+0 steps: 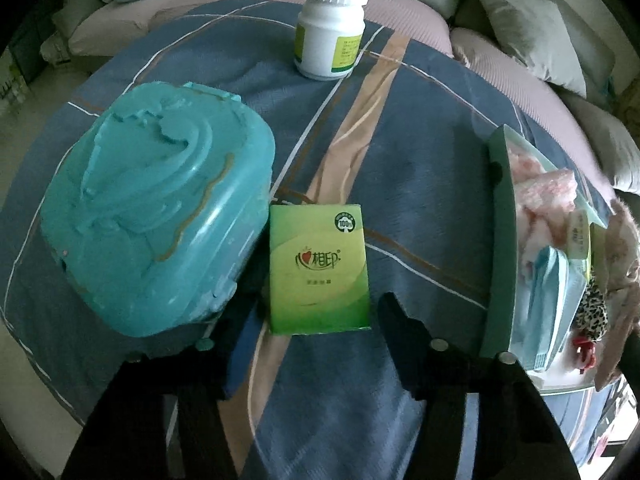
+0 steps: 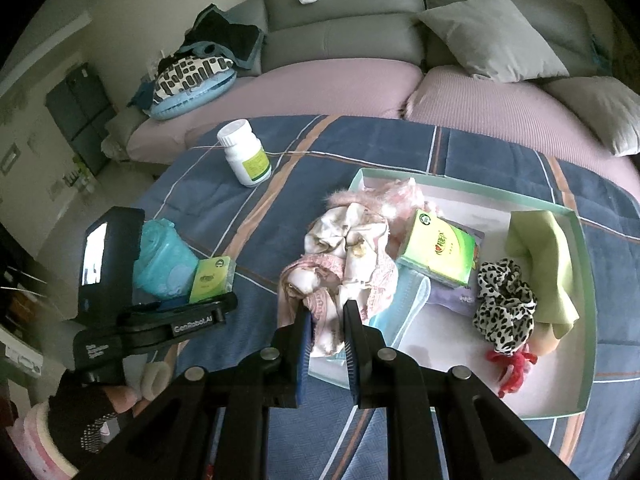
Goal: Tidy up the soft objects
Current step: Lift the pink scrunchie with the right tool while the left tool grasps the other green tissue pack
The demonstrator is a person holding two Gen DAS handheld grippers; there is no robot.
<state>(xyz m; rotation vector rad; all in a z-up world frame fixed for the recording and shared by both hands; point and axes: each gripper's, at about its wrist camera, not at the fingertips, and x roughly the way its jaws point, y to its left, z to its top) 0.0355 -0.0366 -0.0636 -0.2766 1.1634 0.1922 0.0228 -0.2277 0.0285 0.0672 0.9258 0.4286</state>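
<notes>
The left gripper (image 1: 316,312) points steeply down, its two black fingers (image 1: 404,320) spread apart with a gap on each side of what lies between them, touching nothing. A dark-gloved hand (image 2: 80,412) holds its handle from below. The right gripper (image 2: 326,316) tilts downward, its fingers (image 2: 354,320) drawn close together and pinching a fold of cloth (image 2: 324,312).

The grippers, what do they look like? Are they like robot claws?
A bit like claws! Each one is a black plastic tool with two flat fingers. The right gripper has blue ribbed pads inside its fingers and round silver bolts on its arms. The left gripper has white lettering along its side and a boxy black part on top. The person's hand wears a dark fingerless glove.
</notes>
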